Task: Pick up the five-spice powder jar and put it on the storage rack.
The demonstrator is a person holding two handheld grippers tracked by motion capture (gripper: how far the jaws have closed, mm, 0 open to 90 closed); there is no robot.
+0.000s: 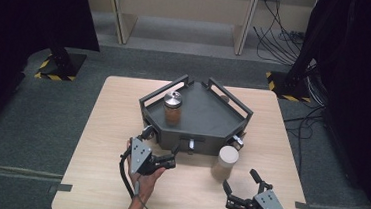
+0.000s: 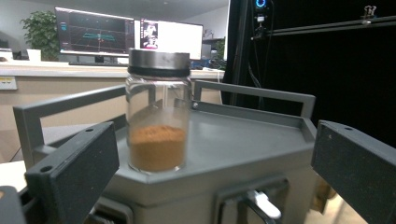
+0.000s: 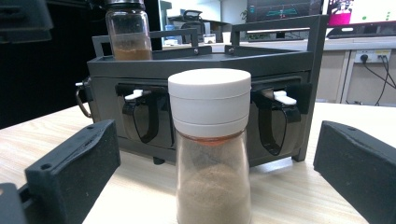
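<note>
A dark grey stand (image 1: 207, 121) with railed edges sits mid-table. On its top stands a glass jar with a metal lid (image 1: 172, 108), a third full of orange-brown powder. In the left gripper view this jar (image 2: 159, 123) is upright just beyond my left gripper (image 2: 212, 156), whose jaws are wide open and empty. In the high view the left gripper (image 1: 162, 141) is at the stand's front left corner. A white-capped jar of tan powder (image 1: 226, 162) stands on the table in front of the stand. My right gripper (image 1: 240, 180) is open just short of it, with that jar (image 3: 212, 140) centred between the jaws.
The stand's front faces carry black clip latches with white tips (image 3: 139, 112) (image 3: 279, 116). The light wooden table (image 1: 105, 143) has bare room left and right of the stand. Black curtains, frame feet and cables (image 1: 283, 42) lie on the floor beyond.
</note>
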